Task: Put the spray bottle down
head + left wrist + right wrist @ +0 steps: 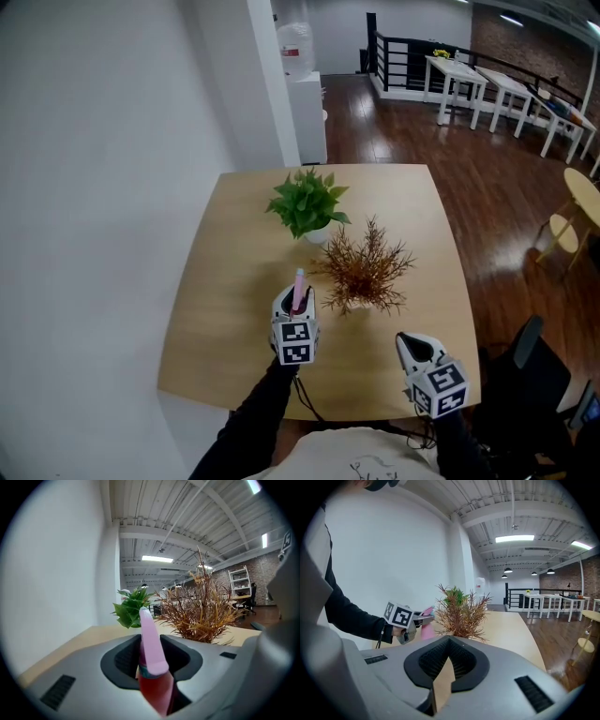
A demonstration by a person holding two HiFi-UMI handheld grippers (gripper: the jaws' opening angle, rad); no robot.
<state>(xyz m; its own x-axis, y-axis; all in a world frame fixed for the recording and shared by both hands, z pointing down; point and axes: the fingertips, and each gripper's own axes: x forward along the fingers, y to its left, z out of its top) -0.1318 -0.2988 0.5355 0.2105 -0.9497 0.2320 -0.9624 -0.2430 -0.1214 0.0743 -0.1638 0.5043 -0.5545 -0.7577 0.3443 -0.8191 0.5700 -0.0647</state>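
Here the left claw (298, 298) clamps the pink spray bottle (151, 644); the right claw (411, 341) gapes narrowly, empty.

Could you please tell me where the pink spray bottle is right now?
In the head view, the pink spray bottle is clamped in the left gripper over the wooden table, just left of the dried brown plant.

Grey left tongs (298, 292) and right tongs (410, 342), black-and-white marker cubes (294, 342), black sleeves (251, 422).
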